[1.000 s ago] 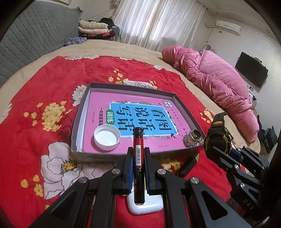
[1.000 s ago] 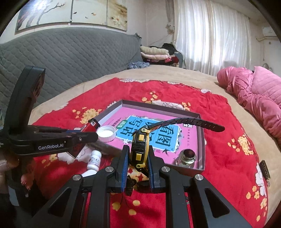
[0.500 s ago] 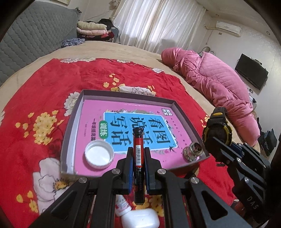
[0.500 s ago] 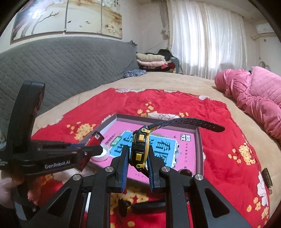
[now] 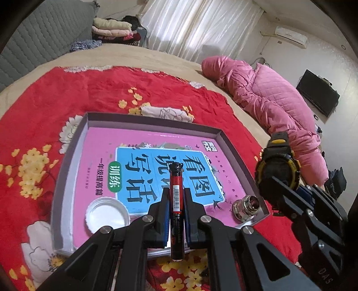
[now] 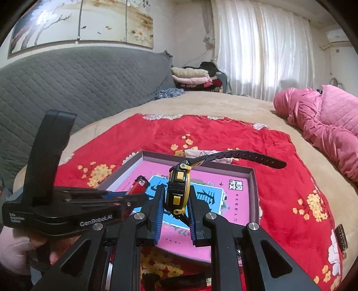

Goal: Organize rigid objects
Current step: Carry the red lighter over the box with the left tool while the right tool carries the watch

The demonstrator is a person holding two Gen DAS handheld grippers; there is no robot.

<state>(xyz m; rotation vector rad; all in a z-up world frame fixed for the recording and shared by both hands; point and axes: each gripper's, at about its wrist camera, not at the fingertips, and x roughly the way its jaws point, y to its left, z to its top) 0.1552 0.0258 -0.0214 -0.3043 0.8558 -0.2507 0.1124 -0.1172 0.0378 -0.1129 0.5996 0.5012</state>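
You are mid-carry: your left gripper (image 5: 175, 199) has its fingers clamped on a red marker (image 5: 176, 197) above the tray (image 5: 67, 179), your right gripper (image 6: 176, 197) clamped on a watch (image 6: 179, 190). Next, lower both and release inside.

A home bedroom. A wide bed (image 6: 235, 105) with a grey quilted headboard (image 6: 78, 89) carries a red flowered blanket (image 5: 111, 89) and a pink duvet (image 5: 268, 103). Folded clothes (image 6: 192, 77) lie by the white curtains (image 6: 257, 49); a painting (image 6: 78, 20), an air conditioner (image 5: 290, 35) and a TV (image 5: 317, 94) line the walls.
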